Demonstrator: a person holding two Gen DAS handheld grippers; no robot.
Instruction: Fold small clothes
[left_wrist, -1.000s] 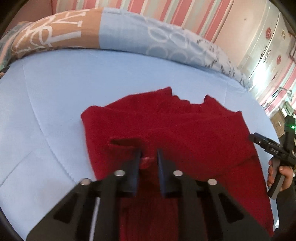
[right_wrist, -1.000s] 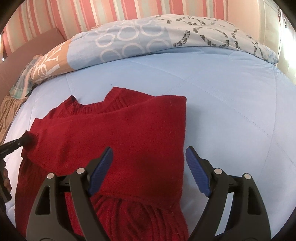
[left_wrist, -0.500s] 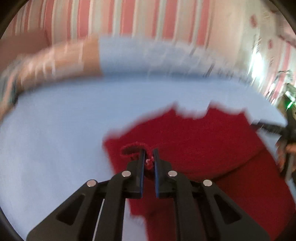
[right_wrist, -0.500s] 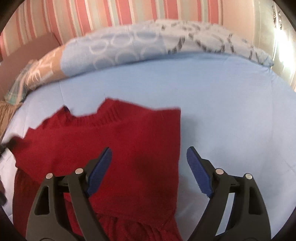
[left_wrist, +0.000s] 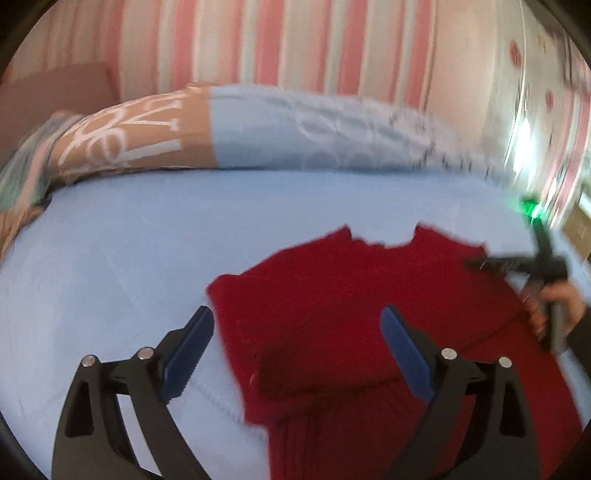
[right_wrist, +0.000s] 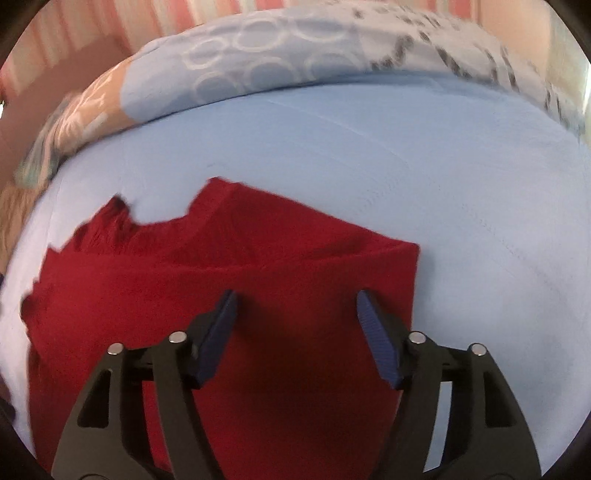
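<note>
Red knitted sweater (left_wrist: 354, 332) spread flat on a pale blue bedsheet (left_wrist: 122, 258), neckline toward the far side, ribbed hem toward the near edge. Both sleeves folded in over the body: one fold edge running down the left side in the left wrist view, another lying as a straight band across the chest in the right wrist view (right_wrist: 258, 273). Left gripper (left_wrist: 297, 349) poised above the sweater's left edge, fingers spread wide after just springing apart, nothing pinched; left blue pad (left_wrist: 188, 354) over bare sheet, right pad over red knit, the folded sleeve edge lying loose between them. Right gripper (right_wrist: 295, 332) over the right half of the sweater, fingers apart yet having just narrowed somewhat, blue pads (right_wrist: 376, 343) hanging above the knit with fabric below and between them but not clamped; whether the tips brush the wool cannot be told. Same right gripper seen blurred at the far right of the left wrist view, gripped by a hand (left_wrist: 561, 306) in a dark sleeve. Patterned duvet (left_wrist: 277, 133) in blue, tan and white bunched along the far side of the bed, against a pink-and-white striped wall (left_wrist: 295, 40). Much motion blur in both views.
</note>
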